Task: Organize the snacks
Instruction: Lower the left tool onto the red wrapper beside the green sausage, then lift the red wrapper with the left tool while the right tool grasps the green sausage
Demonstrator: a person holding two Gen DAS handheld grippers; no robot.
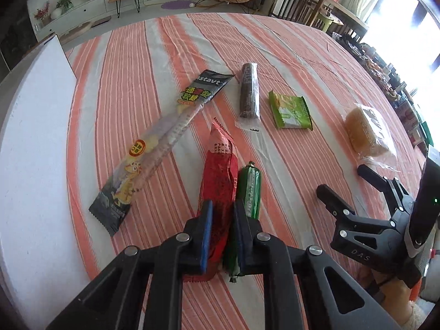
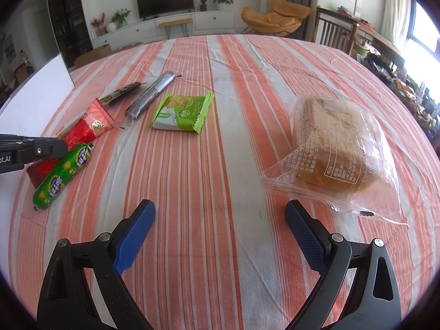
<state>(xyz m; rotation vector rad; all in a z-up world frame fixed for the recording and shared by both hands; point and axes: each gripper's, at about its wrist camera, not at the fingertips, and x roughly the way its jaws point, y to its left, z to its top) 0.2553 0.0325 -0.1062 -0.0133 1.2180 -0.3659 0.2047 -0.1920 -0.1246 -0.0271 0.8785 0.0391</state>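
My left gripper (image 1: 222, 209) has its jaws narrowly apart around the near end of a red snack packet (image 1: 220, 176), just above the cloth; a firm grip is unclear. A green sausage stick (image 1: 249, 189) lies against the packet's right side. A long clear-and-black stick pack (image 1: 162, 143), a dark bar (image 1: 249, 93), a green cracker packet (image 1: 290, 110) and a wrapped cake (image 1: 367, 129) lie farther out. My right gripper (image 2: 220, 214) is open and empty, left of the cake (image 2: 335, 148). The red packet (image 2: 85, 132) and sausage (image 2: 63, 173) show at left.
The table wears an orange-and-white striped cloth (image 2: 220, 82). A white board (image 1: 35, 126) lies along the left edge. The right gripper (image 1: 346, 184) shows in the left wrist view at lower right. Chairs and cluttered shelves stand beyond the far and right edges.
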